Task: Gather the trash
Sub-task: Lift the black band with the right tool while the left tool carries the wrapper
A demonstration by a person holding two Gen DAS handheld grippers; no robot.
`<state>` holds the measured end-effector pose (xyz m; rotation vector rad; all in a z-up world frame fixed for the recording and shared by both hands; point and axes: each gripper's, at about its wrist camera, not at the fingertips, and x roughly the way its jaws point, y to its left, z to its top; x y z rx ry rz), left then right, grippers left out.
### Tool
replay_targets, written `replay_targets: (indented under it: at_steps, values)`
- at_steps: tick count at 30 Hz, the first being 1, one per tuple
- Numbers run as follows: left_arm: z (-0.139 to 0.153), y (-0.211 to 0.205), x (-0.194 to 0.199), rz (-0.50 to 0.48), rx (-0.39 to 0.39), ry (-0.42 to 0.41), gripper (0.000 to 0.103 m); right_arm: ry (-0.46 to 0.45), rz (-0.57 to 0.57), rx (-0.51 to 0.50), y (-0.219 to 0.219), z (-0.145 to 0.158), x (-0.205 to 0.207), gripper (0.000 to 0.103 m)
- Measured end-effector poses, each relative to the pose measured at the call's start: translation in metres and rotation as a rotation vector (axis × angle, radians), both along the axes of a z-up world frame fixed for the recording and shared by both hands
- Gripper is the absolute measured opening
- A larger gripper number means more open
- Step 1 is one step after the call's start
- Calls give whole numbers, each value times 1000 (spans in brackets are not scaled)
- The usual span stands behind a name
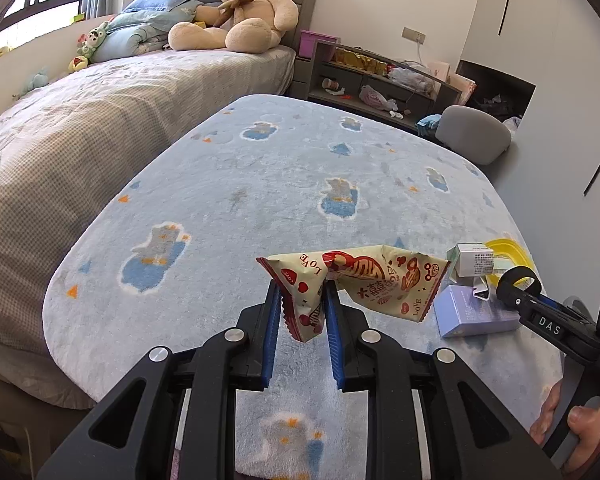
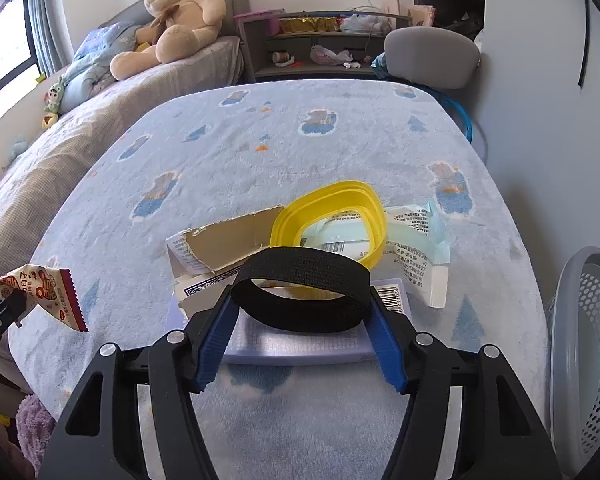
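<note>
The left gripper (image 1: 302, 312) is clamped on a crumpled snack wrapper (image 1: 356, 284), which it holds by one corner so that the rest hangs free above the blue blanket (image 1: 240, 184). In the right wrist view this same wrapper (image 2: 40, 292) appears at about nine o'clock, well apart from the other rubbish.

The right gripper (image 2: 300, 312) has its fingers wide apart, and a black elastic band (image 2: 300, 280) sits stretched between the two tips; I cannot tell whether this band is trash or a part of the tool. Just past the tips, at twelve o'clock, lies the remaining pile: a lilac flat box (image 2: 300, 344) under the fingers, a torn cardboard box (image 2: 224, 244) at eleven o'clock, a yellow plastic ring (image 2: 332, 208) on top of a printed paper leaflet (image 2: 416, 236) at one o'clock. A grey perforated basket (image 2: 588, 340) stands beside the table at three o'clock.

I judge that the step in hand is the carrying of the wrapper to the basket, while the pile is not yet collected. The next move calls for bringing the left gripper across to three o'clock, over the basket rim, and only then parting its fingers. The wrapper is light and may cling to a pad.
</note>
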<state>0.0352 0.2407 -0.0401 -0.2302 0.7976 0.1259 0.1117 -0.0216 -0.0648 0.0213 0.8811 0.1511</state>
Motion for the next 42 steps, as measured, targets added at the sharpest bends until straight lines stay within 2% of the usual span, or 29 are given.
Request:
replay_targets:
  at_steps: [20, 42]
  values:
    - [22, -50, -28, -78, 2, -38, 21, -44, -4, 8, -27, 27, -60, 62]
    - [42, -131, -38, -201, 39, -62, 21, -57, -101, 67, -109, 36, -96, 62]
